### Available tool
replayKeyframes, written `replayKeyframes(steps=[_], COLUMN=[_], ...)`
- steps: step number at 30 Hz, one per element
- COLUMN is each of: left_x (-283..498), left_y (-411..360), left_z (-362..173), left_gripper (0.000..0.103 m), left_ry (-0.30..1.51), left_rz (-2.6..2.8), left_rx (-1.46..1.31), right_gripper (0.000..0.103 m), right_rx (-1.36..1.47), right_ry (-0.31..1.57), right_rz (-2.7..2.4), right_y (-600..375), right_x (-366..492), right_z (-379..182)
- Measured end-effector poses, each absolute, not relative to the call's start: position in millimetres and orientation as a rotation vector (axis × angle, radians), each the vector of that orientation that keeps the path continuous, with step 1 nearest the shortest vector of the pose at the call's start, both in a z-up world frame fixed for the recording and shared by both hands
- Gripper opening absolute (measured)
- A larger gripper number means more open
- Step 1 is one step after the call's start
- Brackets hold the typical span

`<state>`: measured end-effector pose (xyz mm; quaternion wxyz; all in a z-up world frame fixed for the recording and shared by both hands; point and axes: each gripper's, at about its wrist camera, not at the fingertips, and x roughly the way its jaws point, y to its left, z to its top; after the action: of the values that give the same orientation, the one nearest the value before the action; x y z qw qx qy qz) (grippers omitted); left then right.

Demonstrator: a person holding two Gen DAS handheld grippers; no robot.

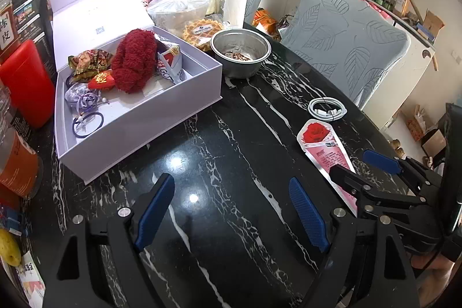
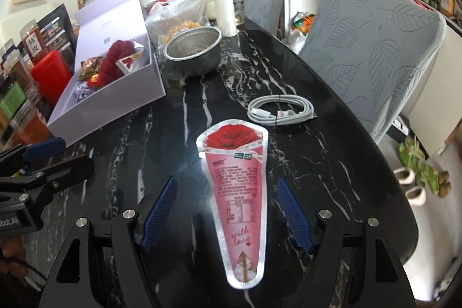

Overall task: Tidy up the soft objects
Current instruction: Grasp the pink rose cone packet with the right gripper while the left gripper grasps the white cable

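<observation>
R gripper [image 2: 226,212]: jaws apart, blue pads either side of the pink rose pouch [image 2: 235,192], not touching it. Pouch lies flat on the black marble table [image 2: 332,178], narrow tip toward the tool, rose end pointing away. Just past the rose end, slightly to the right: coiled white cable [image 2: 281,110]. Further ahead, a bit left: steel bowl [image 2: 193,49]. Far left ahead: open white box [image 2: 115,103], lid up, w/ a fuzzy red item [image 2: 114,64] inside.

L gripper [image 1: 231,211]: jaws apart, nothing between them, only bare tabletop under. To its right, close by: the R gripper's fingers, w/ the pouch lying under them. Ahead-left, near: the white box holding the fuzzy red item, snack packets [image 1: 86,62], a purple pouch [image 1: 79,95], hair ties [image 1: 88,124]. Left of box: red container [image 1: 26,82]. Beyond the box: steel bowl, then a waffle pack [image 1: 202,32] and plastic bags. Far right ahead: grey leaf-pattern chairs [image 1: 346,48].
</observation>
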<state>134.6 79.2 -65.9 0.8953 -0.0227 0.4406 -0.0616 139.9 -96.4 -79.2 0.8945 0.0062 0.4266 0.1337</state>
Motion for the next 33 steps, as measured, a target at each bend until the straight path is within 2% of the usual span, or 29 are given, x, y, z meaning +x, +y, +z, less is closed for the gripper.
replayKeyframes(steps=[2,15,17,20,25,33], left_x=[137,160,162,165,168,182], left_y=[78,73,73,71,66,45], left_z=[-68,-80,-81,-82,-80,-78], left_gripper=[0.082,0.082,0.082,0.082,0.082,0.082], left_ry=[0.910,0.950,0.958,0.962,0.954,0.959], left_rz=[-0.123,-0.122,-0.133,-0.134,-0.140,-0.179], left_rx=[-0.041,-0.045,-0.057,-0.058,-0.044,-0.022], right_gripper=[0.078,0.077,0.059,0.036,0.029,0.029], right_rx=[0.006,-0.061,-0.108,-0.101,-0.069,0.038], right_ry=[0.889,0.930,0.907,0.902,0.894,0.897], right_rz=[0.268,0.198,0.204,0.227,0.247,0.260], right_y=[-97,-93,-90,-91,-98,-128], right_x=[145,158,155,154,156,153], right_z=[-84,-104,-105,-103,-102,-95])
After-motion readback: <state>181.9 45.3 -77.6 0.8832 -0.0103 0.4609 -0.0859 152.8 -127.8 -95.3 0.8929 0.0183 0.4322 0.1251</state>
